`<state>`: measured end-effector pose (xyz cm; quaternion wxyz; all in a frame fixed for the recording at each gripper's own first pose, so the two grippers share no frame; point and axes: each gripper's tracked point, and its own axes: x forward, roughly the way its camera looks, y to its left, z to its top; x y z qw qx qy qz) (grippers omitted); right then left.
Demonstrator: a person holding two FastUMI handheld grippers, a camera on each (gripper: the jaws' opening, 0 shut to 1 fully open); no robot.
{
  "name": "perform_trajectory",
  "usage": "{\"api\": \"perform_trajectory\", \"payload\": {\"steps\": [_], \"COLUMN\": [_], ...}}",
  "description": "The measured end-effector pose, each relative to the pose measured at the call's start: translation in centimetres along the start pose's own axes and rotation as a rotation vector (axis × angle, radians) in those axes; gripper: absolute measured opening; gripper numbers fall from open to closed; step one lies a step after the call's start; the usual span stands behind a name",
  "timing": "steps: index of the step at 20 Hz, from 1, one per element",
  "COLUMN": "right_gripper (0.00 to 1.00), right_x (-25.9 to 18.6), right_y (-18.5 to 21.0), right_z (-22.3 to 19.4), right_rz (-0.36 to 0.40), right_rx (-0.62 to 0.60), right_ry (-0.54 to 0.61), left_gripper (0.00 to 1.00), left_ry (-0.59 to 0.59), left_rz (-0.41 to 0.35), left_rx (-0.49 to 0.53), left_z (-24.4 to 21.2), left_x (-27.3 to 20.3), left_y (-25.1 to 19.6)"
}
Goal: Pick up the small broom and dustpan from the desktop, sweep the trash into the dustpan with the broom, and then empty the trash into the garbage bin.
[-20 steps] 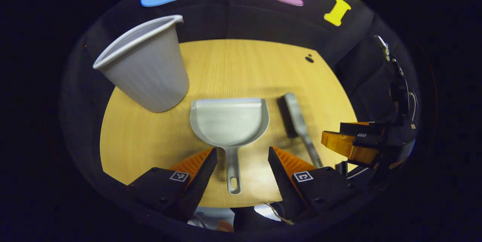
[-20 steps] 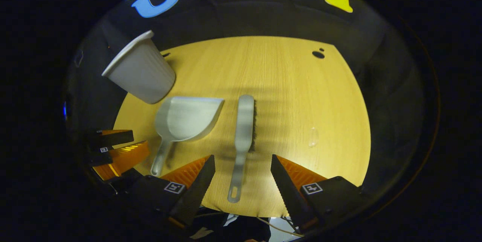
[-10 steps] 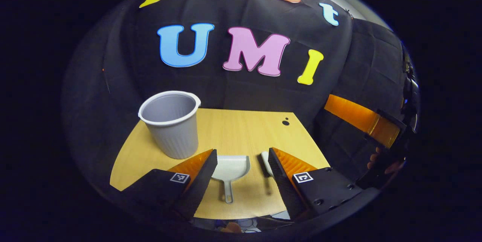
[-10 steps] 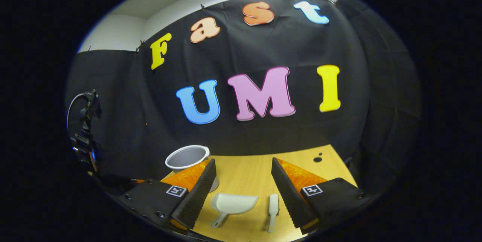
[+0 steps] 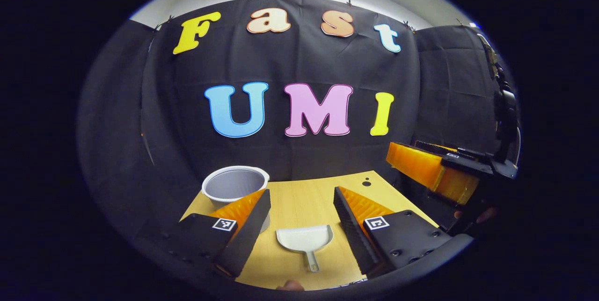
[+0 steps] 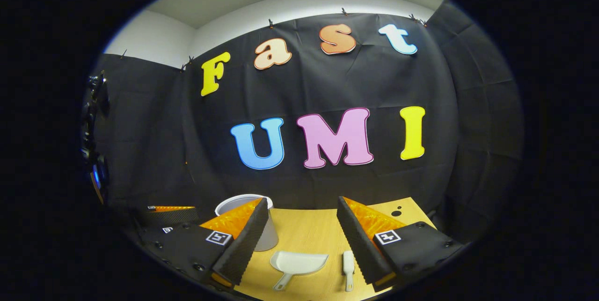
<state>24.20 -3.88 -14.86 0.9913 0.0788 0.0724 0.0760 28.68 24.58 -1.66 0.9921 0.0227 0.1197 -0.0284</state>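
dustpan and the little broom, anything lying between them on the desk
No. In the right gripper view the dustpan and the broom lie side by side, apart, with only bare wooden desktop between them.

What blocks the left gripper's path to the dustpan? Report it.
Nothing visible does. In the left gripper view the dustpan lies on the desktop between the left gripper's open jaws, handle toward the camera. The garbage bin stands off to the left, behind one finger.

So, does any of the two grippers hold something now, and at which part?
Nothing is held. The left gripper and right gripper are open; the dustpan and broom lie on the desk.
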Motion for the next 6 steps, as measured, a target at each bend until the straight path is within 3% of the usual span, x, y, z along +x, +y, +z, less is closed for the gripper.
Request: {"api": "perform_trajectory", "payload": {"steps": [2,3,4,6], "right_gripper": [0.95,0.90,0.95,0.89], "right_x": [-0.5,-0.9,-1.2,-2.0], "right_y": [0.2,0.2,0.1,-0.3], "right_z": [-0.4,-0.6,-0.7,-0.6], "right_rz": [-0.017,-0.027,-0.039,-0.064], "right_rx": [0.001,0.003,0.001,-0.016], "right_ry": [0.003,0.004,0.005,-0.006], "left_gripper": [0.82,0.82,0.82,0.82], "left_ry": [-0.008,-0.021,-0.031,-0.040], "left_rz": [-0.007,-0.003,-0.002,-0.003], "left_rx": [0.008,0.008,-0.001,-0.014], "left_z": [0.0,-0.6,-0.2,-0.7], "left_x": [0.1,0.6,0.2,-0.1], "left_y": [-0.1,-0.4,-0.2,0.0]}}
